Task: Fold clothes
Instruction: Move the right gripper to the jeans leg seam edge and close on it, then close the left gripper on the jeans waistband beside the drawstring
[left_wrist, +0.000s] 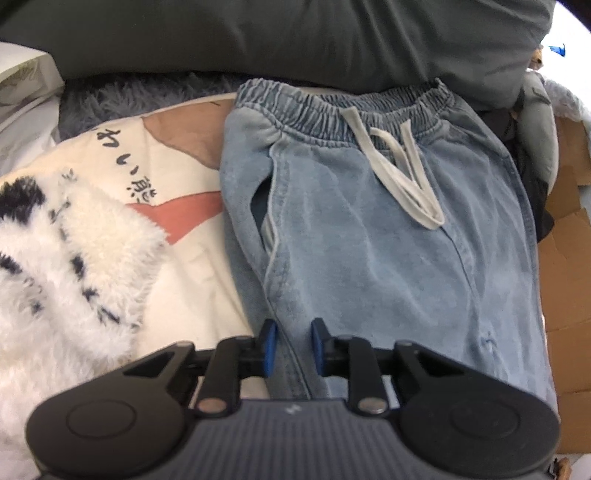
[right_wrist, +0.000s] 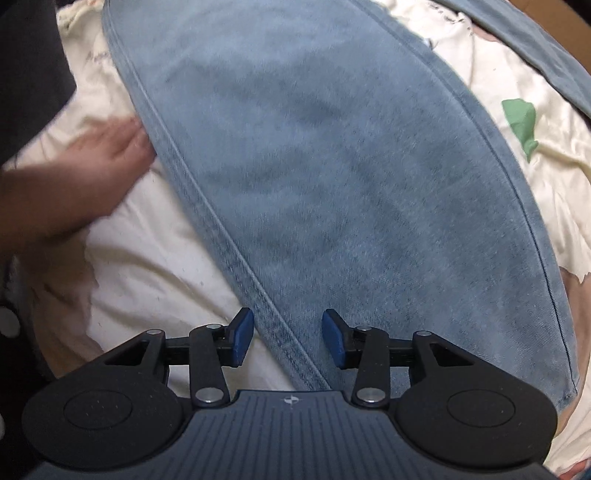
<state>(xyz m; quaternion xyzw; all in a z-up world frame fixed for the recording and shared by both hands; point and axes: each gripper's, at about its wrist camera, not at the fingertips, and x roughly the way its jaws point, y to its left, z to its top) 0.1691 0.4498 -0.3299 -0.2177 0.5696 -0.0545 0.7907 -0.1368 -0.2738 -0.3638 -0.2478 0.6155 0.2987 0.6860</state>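
Denim drawstring trousers lie lengthwise on the printed bedspread, both grippers parted over them.

Left wrist view: left gripper (left_wrist: 291, 347) released, the trousers (left_wrist: 369, 221) ahead, their outer seam between the jaws. Right wrist view: right gripper (right_wrist: 287, 341) released, straddling a leg's side seam (right_wrist: 221, 229); a bare hand (right_wrist: 107, 155) touches the edge ahead-left. Best grip seam and both layers together.

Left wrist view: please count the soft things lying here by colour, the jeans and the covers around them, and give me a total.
Light blue: 1, the denim jeans with a drawstring
Cream with print: 1, the printed sheet
White with black spots: 1, the fluffy blanket
Grey-blue: 1, the shaggy throw
Dark grey-green: 1, the pillow
Total: 5
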